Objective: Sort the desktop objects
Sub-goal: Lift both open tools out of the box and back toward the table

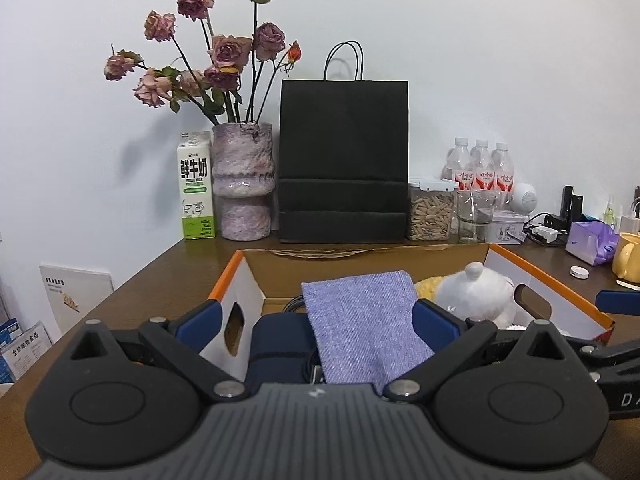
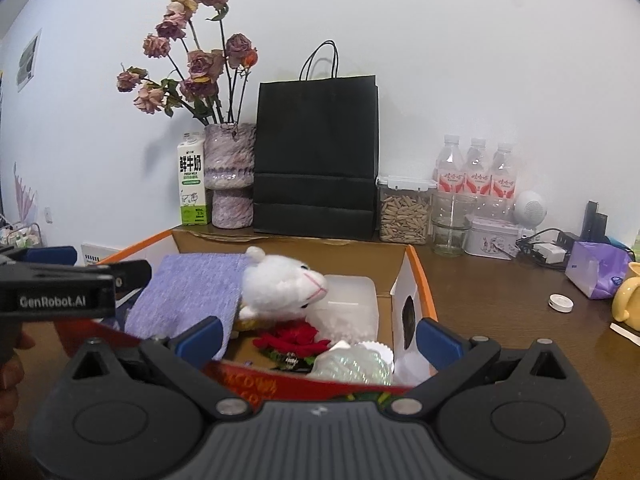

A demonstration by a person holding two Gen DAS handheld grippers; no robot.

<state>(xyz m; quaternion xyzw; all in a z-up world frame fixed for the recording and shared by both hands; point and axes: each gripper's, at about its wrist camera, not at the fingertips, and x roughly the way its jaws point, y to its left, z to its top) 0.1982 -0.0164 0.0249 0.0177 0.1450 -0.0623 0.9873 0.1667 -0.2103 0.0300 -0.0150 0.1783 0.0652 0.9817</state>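
1. Blue-padded, your left gripper (image 1: 316,322) spreads wide around the purple cloth (image 1: 366,328), gripping nothing.
2. Your right gripper (image 2: 318,336) gapes wide over the box's near wall (image 2: 256,384).
3. Just ahead of it lie the white plush (image 2: 280,284) and red flower (image 2: 296,340).
4. Beyond the cardboard box (image 2: 420,276), a black bag (image 2: 316,160) stands on the counter (image 2: 500,300).
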